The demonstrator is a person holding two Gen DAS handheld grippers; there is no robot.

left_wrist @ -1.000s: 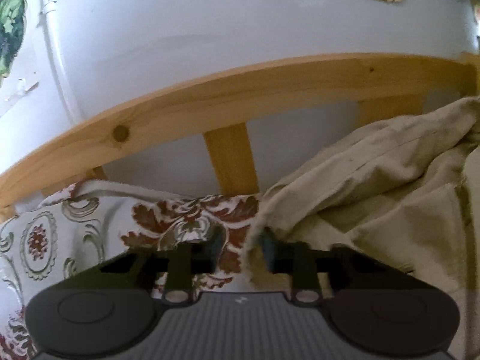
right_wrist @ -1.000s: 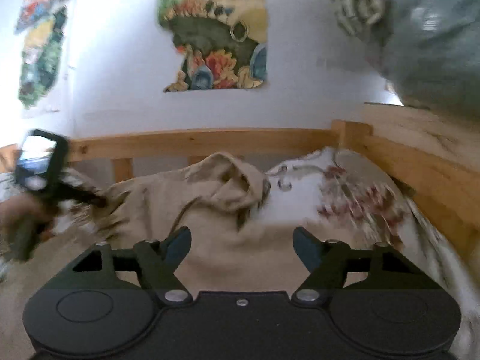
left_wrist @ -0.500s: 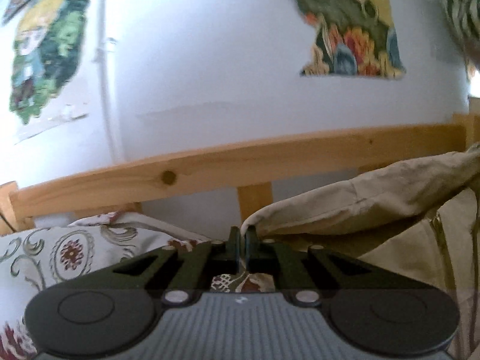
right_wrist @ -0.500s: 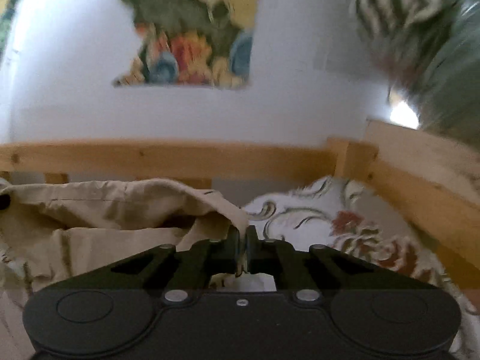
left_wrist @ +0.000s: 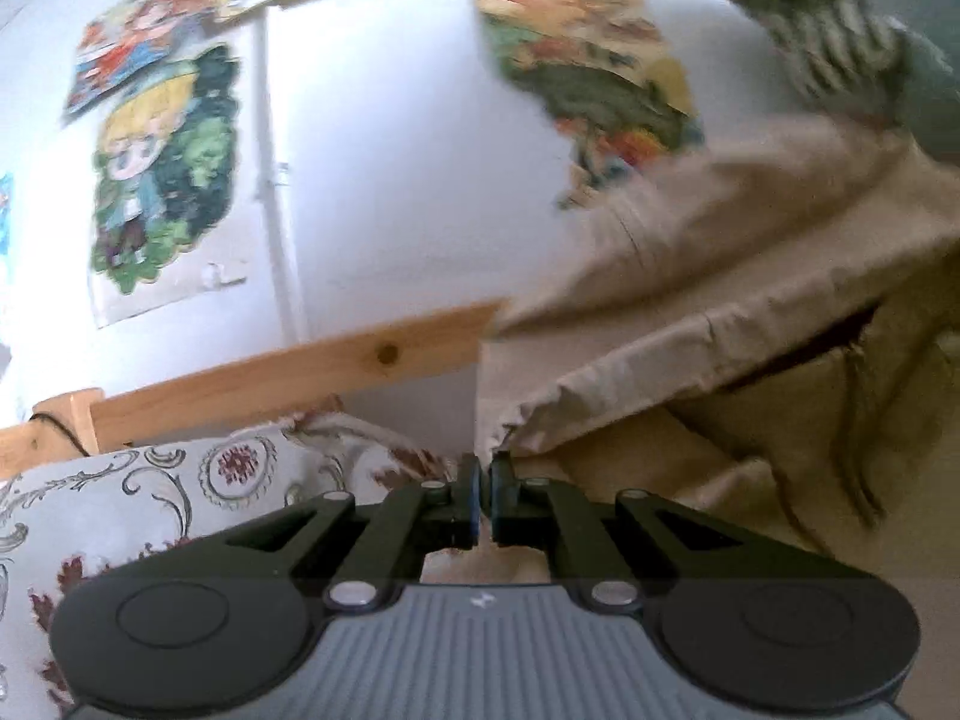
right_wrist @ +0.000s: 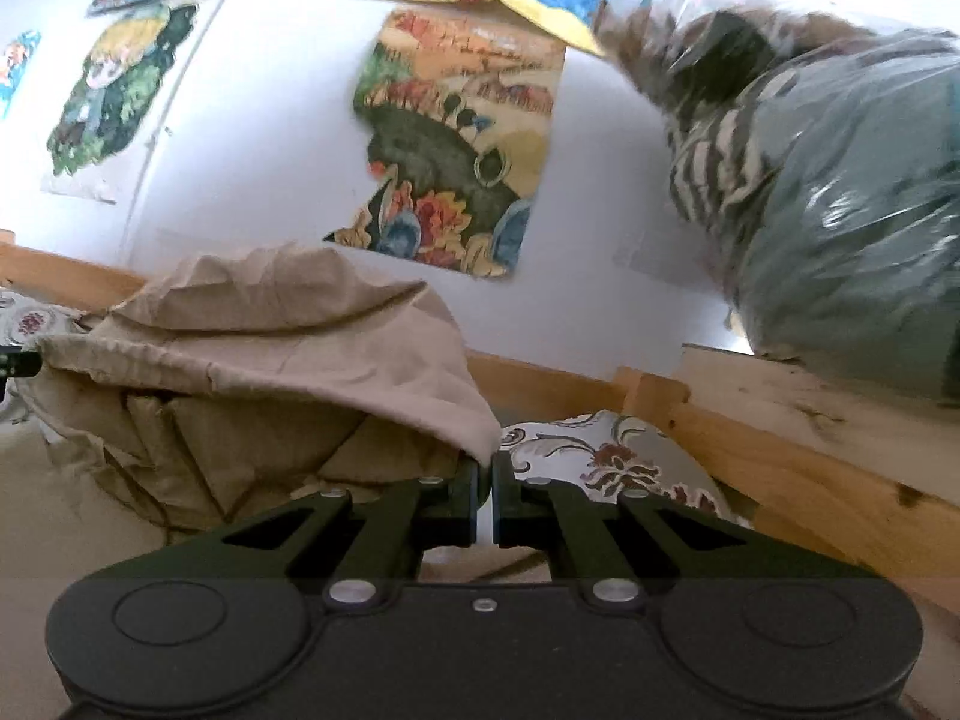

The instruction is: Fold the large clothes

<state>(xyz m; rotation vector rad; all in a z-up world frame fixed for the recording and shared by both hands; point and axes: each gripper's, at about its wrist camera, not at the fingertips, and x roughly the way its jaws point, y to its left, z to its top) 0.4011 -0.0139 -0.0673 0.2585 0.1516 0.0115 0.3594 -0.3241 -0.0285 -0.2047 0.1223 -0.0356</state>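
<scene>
Pinching a frayed edge of the beige garment (left_wrist: 750, 276), left gripper (left_wrist: 485, 483) has both fingers closed on the cloth. Right gripper (right_wrist: 486, 477) likewise clamps another edge of the same garment (right_wrist: 270, 330), fingers closed. Fabric hangs lifted between the two, above the floral bedspread (left_wrist: 150, 492), in front of the wooden bed rail (left_wrist: 288, 372). Posters (right_wrist: 456, 156) on white wall; plastic-wrapped bundle (right_wrist: 840, 198) upper right.

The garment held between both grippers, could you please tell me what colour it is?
Plain beige garment, no print; it shows best in the right wrist view.
</scene>
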